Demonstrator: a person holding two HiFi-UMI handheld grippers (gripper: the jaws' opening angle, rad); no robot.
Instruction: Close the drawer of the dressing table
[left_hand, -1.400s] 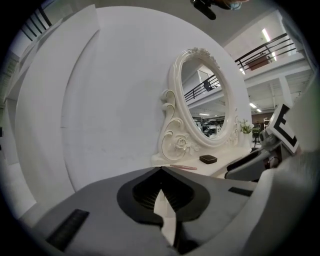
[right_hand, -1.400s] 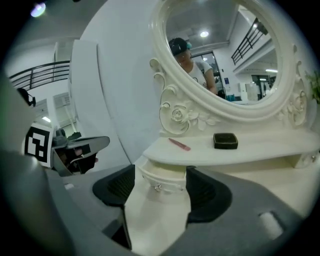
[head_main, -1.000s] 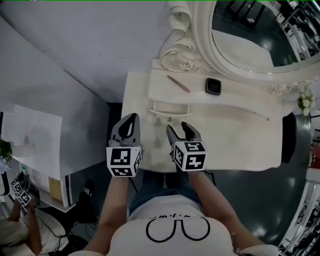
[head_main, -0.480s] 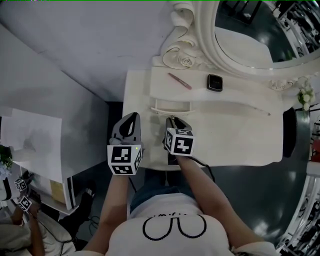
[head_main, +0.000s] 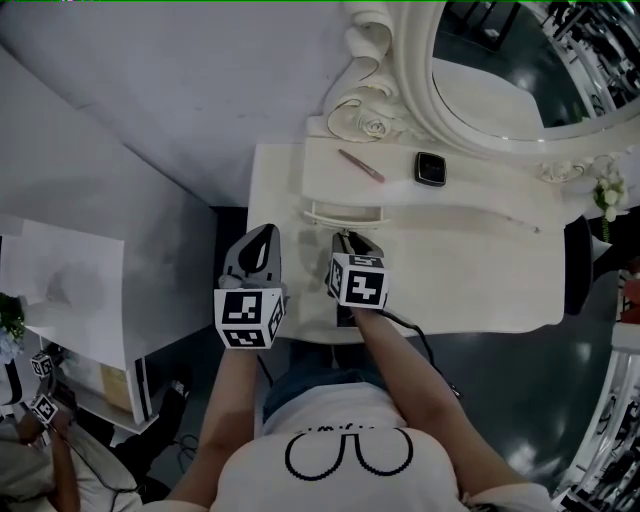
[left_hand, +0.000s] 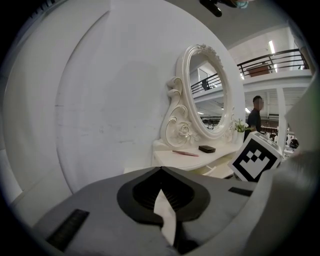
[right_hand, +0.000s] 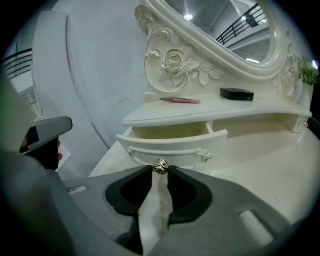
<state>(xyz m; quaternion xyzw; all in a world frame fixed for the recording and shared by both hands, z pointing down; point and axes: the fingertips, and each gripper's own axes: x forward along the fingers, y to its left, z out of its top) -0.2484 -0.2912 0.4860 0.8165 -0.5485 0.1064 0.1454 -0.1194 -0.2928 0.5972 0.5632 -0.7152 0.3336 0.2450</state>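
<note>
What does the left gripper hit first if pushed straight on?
Probably the dressing table, its lower top near the left edge, just beyond the shut left gripper; depth is unclear.

No readable text anywhere, small print on the shirt (head_main: 345, 470) too blurred to read

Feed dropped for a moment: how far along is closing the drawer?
Done: the right tongs have reached the knob; they have just been closing and pinch it. In hand: that grip. Remaining: the drawer stands pulled out, so it has yet to be pushed in. The left tongs are shut and empty.
</note>
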